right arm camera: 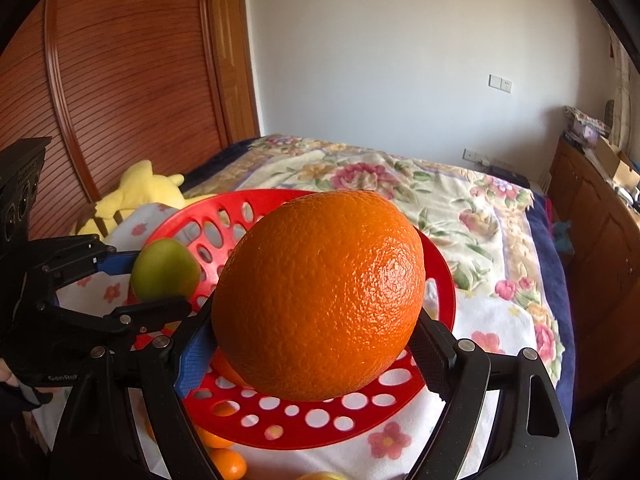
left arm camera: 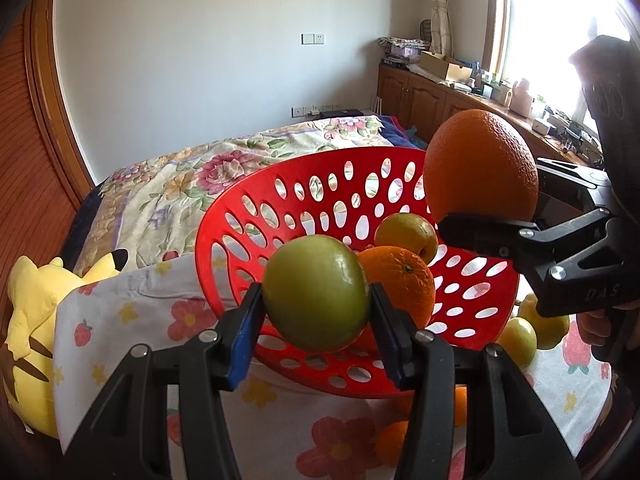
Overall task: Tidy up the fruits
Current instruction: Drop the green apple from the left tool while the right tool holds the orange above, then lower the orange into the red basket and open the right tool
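The red basket [left arm camera: 240, 216] sat tilted on the flowered cloth [left arm camera: 132, 312], its open bowl straight ahead of both my tools. My right gripper [right arm camera: 316, 344] was clamped on a large pebbled orange [right arm camera: 320, 296] above the far rim, while my left gripper [left arm camera: 316, 316], nearer the bowl, pinched a smooth green fruit [left arm camera: 316, 292] over the near rim.

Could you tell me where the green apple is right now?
The green apple is clamped in the left hand-held gripper, over the near rim of the red basket.
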Demonstrator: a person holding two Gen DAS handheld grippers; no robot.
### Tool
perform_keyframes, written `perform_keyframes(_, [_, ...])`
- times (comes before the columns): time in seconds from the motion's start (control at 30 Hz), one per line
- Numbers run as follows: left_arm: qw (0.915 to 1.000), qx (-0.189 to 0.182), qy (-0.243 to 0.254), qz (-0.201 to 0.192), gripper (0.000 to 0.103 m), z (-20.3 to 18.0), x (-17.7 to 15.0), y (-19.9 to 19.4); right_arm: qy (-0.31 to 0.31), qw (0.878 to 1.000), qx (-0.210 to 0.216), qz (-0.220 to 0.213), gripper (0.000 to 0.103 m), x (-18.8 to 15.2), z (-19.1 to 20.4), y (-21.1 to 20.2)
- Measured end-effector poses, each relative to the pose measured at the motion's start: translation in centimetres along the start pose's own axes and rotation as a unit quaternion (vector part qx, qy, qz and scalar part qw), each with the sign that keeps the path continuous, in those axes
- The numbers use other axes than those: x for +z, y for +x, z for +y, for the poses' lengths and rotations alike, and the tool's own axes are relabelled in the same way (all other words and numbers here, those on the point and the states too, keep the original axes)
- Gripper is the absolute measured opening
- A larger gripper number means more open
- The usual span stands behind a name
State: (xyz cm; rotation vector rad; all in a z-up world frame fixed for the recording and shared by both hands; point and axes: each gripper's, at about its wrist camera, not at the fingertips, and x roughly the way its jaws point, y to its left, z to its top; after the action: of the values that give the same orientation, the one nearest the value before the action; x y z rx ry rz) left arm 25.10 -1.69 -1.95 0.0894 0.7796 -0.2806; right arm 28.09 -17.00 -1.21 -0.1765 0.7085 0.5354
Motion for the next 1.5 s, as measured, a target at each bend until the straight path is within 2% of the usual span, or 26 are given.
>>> perform_keyframes(0.4, [0.9997, 0.000, -0.019, -0.018, 0.055, 0.9, 0.2, -1.5, 0.007, 1.000, -0.005, 0.015, 0.086, -0.2, -0.4, 0.9])
perform_keyframes(0.7, [0.9991, 0.002, -0.027, -0.031, 0.057, 2.0, -0.1, -3.1, 0.013, 1.000, -0.009, 0.021, 0.086, 1.1, -0.9, 2.0])
perform_keyframes(0.8, [0.9990, 0.003, -0.029, -0.034, 0.060, 2.2, -0.2, -3.3, 0.015, 1.000, -0.007, 0.025, 0.086, 0.9, -1.0, 2.1])
perform_keyframes(1.03, [0.9989, -0.002, -0.035, -0.033, 0.060, 1.9, -0.8, -3.5, 0.015, 0.999, -0.012, 0.045, 0.086, -0.2, -1.0, 1.9])
perform_keyframes(1.5, [0.9989, 0.007, -0.030, -0.036, 0.061, 1.5, -1.5, -4.8, -0.001, 0.998, -0.017, 0.054, 0.087, -1.4, 0.6, 1.7])
